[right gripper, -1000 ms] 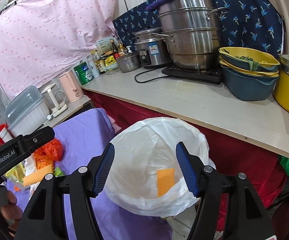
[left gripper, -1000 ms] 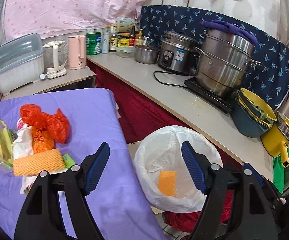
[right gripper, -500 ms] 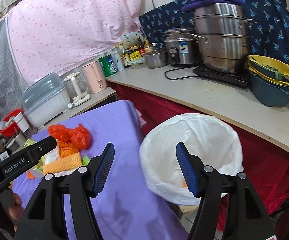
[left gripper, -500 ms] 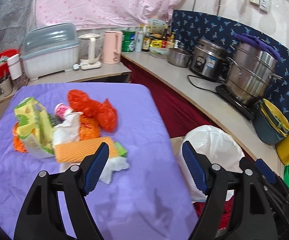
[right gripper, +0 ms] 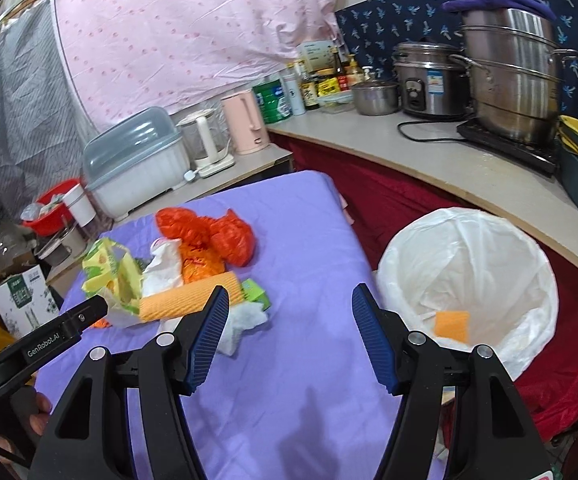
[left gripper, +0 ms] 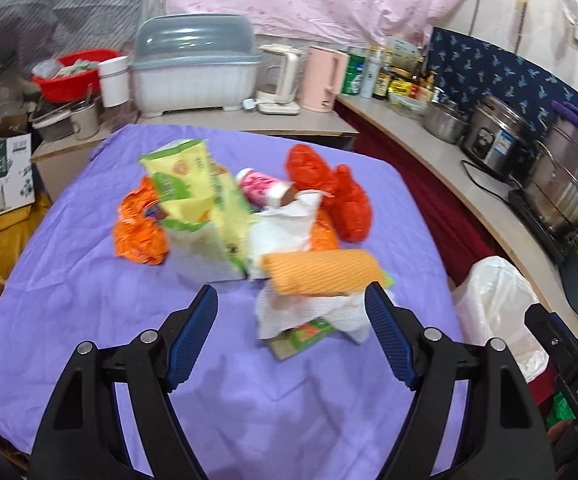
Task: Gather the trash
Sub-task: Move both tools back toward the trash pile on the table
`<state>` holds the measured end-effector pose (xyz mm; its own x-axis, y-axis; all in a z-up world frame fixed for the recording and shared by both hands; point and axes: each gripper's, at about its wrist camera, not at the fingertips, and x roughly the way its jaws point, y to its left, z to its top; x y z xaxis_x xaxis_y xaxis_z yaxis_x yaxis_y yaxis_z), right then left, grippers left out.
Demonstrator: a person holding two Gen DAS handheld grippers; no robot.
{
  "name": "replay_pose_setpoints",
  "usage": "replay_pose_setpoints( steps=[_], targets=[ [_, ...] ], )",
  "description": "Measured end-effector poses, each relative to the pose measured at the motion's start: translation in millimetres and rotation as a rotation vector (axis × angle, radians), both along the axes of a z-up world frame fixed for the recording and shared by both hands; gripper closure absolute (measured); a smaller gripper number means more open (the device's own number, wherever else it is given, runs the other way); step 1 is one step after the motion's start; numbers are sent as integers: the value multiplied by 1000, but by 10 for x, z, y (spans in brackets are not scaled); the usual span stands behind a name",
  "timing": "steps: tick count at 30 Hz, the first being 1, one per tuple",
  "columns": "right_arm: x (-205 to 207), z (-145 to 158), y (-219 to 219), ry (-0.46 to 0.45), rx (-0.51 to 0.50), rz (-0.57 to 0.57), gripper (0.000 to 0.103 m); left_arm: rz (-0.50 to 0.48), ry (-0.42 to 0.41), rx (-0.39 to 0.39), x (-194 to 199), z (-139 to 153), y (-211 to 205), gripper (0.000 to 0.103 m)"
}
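Observation:
A heap of trash lies on the purple table [left gripper: 69,280]: an orange foam net sleeve [left gripper: 321,272], white tissue [left gripper: 309,312], a green wrapper [left gripper: 309,330], a yellow-green bag [left gripper: 193,196], red plastic bags [left gripper: 329,188] and an orange bag [left gripper: 141,224]. My left gripper [left gripper: 291,332] is open and empty, just short of the tissue and sleeve. My right gripper [right gripper: 287,334] is open and empty above the table's right edge, between the heap [right gripper: 189,276] and the white-lined bin [right gripper: 469,280]. An orange foam piece [right gripper: 453,324] lies in the bin.
A counter [right gripper: 469,168] runs behind with a steamer pot [right gripper: 517,76], rice cooker [right gripper: 429,80], bottles, a pink kettle [left gripper: 325,78] and a dish box [left gripper: 193,72]. A cardboard box [left gripper: 1,172] stands left of the table. The bin sits between table and red counter skirt [right gripper: 389,196].
My left gripper has swung left from over the bin to face the trash heap and come close to it. My right gripper has turned left too, now over the table edge. Both stay open.

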<state>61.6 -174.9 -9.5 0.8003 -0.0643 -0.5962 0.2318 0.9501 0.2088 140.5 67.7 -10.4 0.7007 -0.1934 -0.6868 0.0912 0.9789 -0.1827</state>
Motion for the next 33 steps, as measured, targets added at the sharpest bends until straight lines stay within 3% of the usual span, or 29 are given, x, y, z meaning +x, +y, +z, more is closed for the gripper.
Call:
replay_pose_setpoints(
  steps=[14, 33],
  targets=[
    [512, -570, 643, 118, 13, 115, 41, 109, 47, -10, 138, -289, 717, 23],
    [1127, -965, 1096, 174, 58, 206, 41, 133, 82, -56, 375, -506, 907, 19]
  ],
)
